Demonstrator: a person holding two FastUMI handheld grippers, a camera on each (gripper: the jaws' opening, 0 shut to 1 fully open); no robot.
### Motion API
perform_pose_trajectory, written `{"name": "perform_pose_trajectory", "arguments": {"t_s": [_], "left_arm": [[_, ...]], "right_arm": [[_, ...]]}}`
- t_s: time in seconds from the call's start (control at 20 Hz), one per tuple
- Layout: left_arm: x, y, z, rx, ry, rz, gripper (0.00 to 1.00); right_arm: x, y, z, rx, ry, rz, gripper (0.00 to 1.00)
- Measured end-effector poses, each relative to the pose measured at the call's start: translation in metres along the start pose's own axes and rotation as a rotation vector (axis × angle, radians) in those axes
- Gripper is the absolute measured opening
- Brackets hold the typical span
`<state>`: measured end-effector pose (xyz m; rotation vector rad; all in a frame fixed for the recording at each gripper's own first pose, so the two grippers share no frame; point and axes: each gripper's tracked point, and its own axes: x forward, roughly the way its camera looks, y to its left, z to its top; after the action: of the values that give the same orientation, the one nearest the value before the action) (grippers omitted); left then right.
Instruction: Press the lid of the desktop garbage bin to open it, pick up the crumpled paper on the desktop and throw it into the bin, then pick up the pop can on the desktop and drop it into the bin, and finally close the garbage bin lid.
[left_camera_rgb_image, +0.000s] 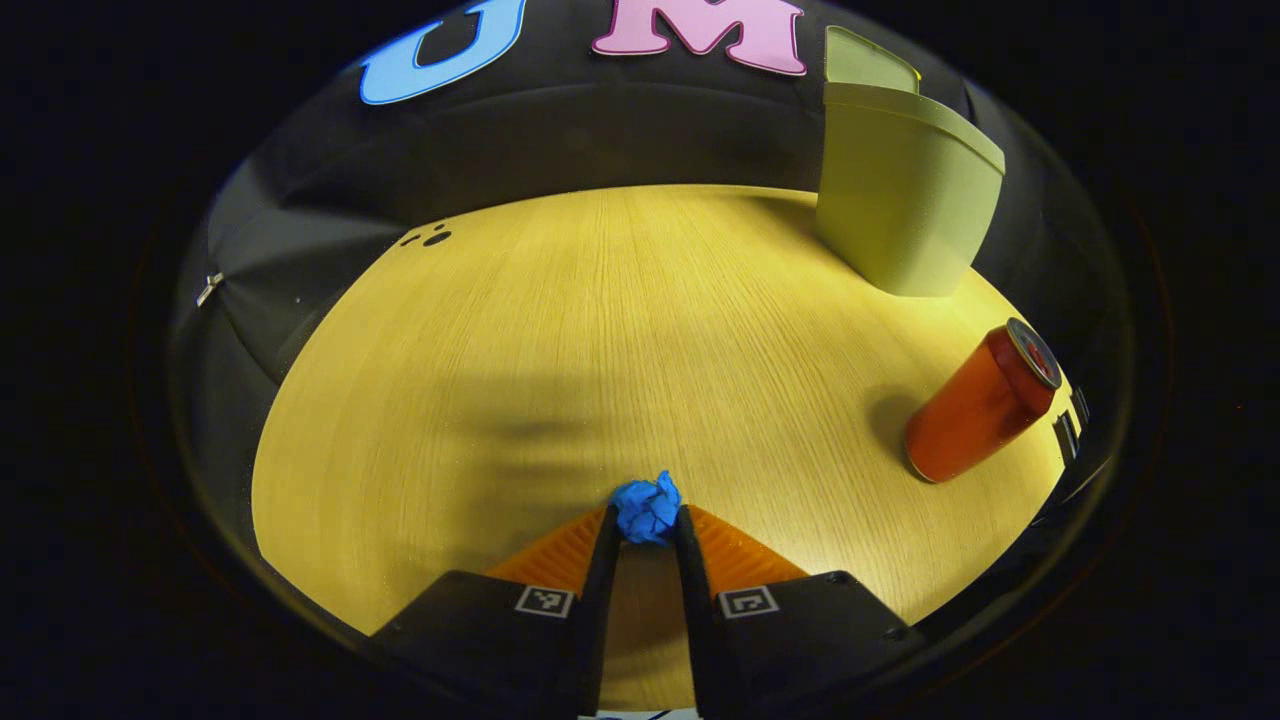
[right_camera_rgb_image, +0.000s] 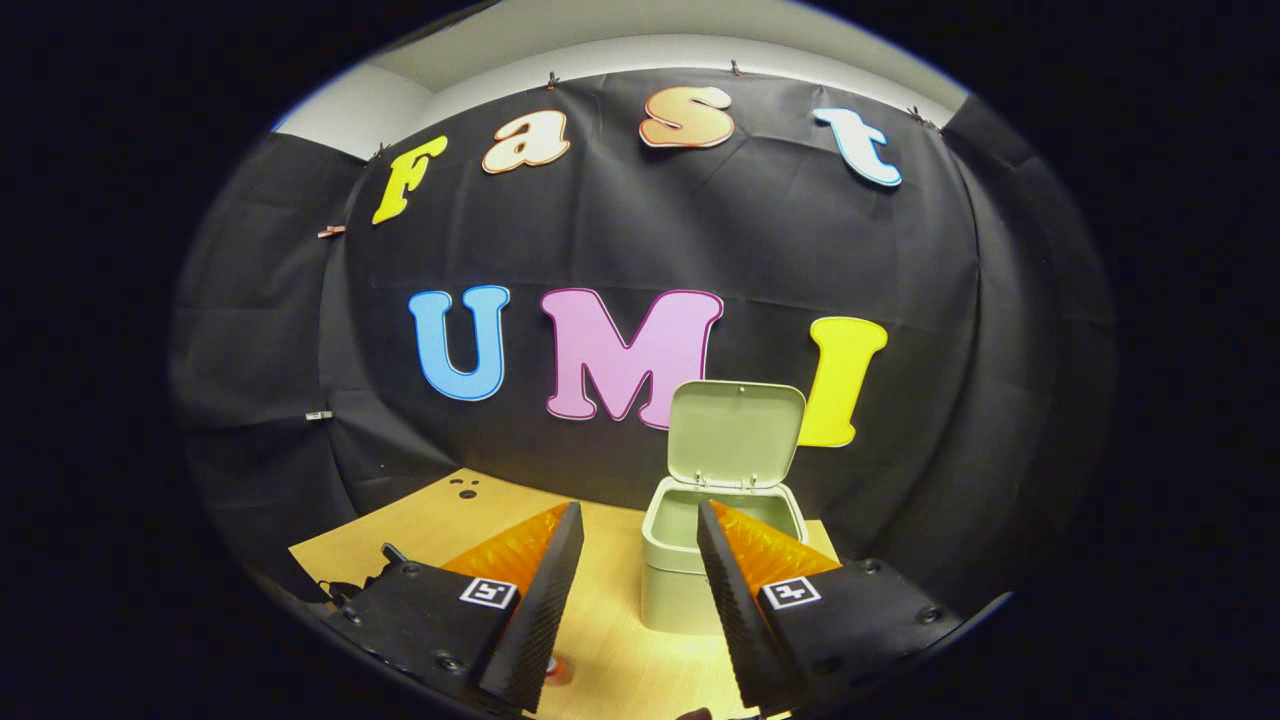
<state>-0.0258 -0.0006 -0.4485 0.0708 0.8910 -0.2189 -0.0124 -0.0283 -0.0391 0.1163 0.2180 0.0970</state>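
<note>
Left gripper (left_camera_rgb_image: 646, 528) pinching the crumpled blue paper ball (left_camera_rgb_image: 646, 507) low over the light wooden desktop (left_camera_rgb_image: 560, 330).

Right gripper (right_camera_rgb_image: 634, 535) spread, holding nothing — the pale green plastic bin (right_camera_rgb_image: 700, 560) stands ahead, lid (right_camera_rgb_image: 736, 432) up; the orange pop can (left_camera_rgb_image: 982, 402) stands on the desktop near the bin.

Crumpled paper (left_camera_rgb_image: 646, 508): a small blue wad, low at 6 o'clock in the left gripper view, pinched between the fingertips of the left tool (left_camera_rgb_image: 645, 525) over the tabletop (left_camera_rgb_image: 560, 330).

Pop can (left_camera_rgb_image: 980, 402): red-orange with a dark-rimmed top, standing on the tabletop at 3 o'clock in the left gripper view, appearing to lean in the lens.

Garbage bin (left_camera_rgb_image: 905, 190): pale green, rounded-rectangular, standing upright at 1 o'clock in the left gripper view, beyond the can and apart from it. In the right gripper view the bin (right_camera_rgb_image: 690, 560) sits near centre, its lid (right_camera_rgb_image: 737, 433) raised upright at the rear edge and the interior open.
</note>
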Motion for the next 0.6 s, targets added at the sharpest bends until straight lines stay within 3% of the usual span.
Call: {"name": "perform_pose_trajectory", "arguments": {"t_s": [0.35, 0.45, 0.5, 0.6], "left_arm": [[-0.023, -0.007, 0.035, -0.025, -0.086, -0.044, 0.35], [-0.035, -0.008, 0.056, -0.032, -0.135, -0.051, 0.39], [-0.043, -0.01, 0.07, -0.037, -0.166, -0.06, 0.31], [-0.06, -0.015, 0.098, -0.034, -0.229, -0.074, 0.35]], "right_arm": [[0.001, 0.001, -0.005, 0.01, 0.006, 0.003, 0.73], [0.002, 0.001, -0.006, 0.017, 0.005, 0.006, 0.73], [0.002, 0.001, -0.006, 0.021, 0.004, 0.007, 0.73], [0.004, 0.001, -0.008, 0.028, 0.005, 0.008, 0.74]]}}
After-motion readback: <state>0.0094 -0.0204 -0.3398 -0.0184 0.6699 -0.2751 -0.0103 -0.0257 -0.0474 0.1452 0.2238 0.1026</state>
